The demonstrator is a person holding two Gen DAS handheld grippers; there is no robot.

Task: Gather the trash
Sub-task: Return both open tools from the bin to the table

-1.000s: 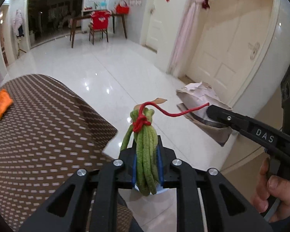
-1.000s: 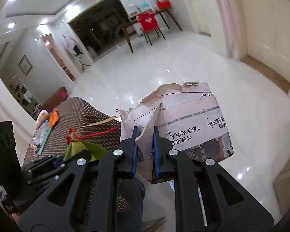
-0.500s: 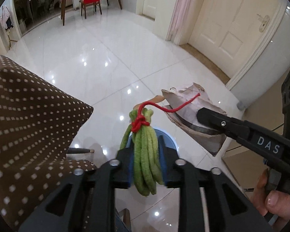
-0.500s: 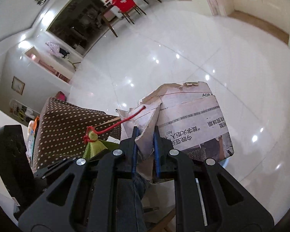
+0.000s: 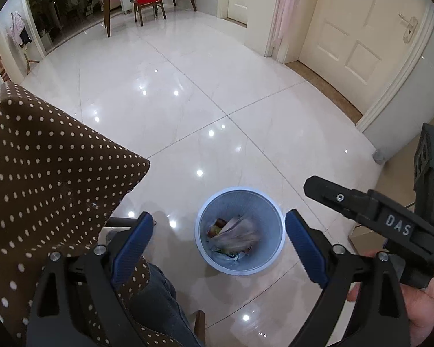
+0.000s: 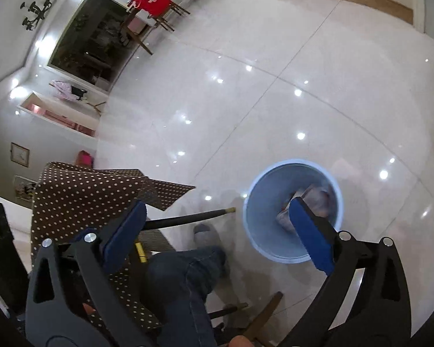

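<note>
- Both grippers hang over the blue bin (image 5: 240, 232) on the tiled floor (image 5: 188, 101). Left gripper (image 5: 218, 247) and right gripper (image 6: 217, 232) have just been opening, and now the jaws stand wide w/ nothing between them.
- Trash sits inside the bin: crumpled paper (image 5: 240, 231) w/ bits of other scraps under it. It looks blurred, so prob. not settled yet. We can't pick out the green bundle for sure.
- From the left wrist view the bin lies right between our pads, so the drop line was good. From the right wrist view the bin sits off toward the right-hand pad (image 6: 309, 231), closer to the rim.
- To do this step well: we keep jaws fully apart till the paper is clearly down, then lift straight up, no sideways swing that could clip the rim.
- Watch the bench's dotted cloth (image 5: 52, 173) hanging just beside the left gripper, and the person's knee (image 6: 185, 271) below. We back off away from both.
- Next load, we'd centre the right gripper more over the bin before letting go.
- We judge this drop done; whether more trash waits on the bench can't be told from here.
</note>
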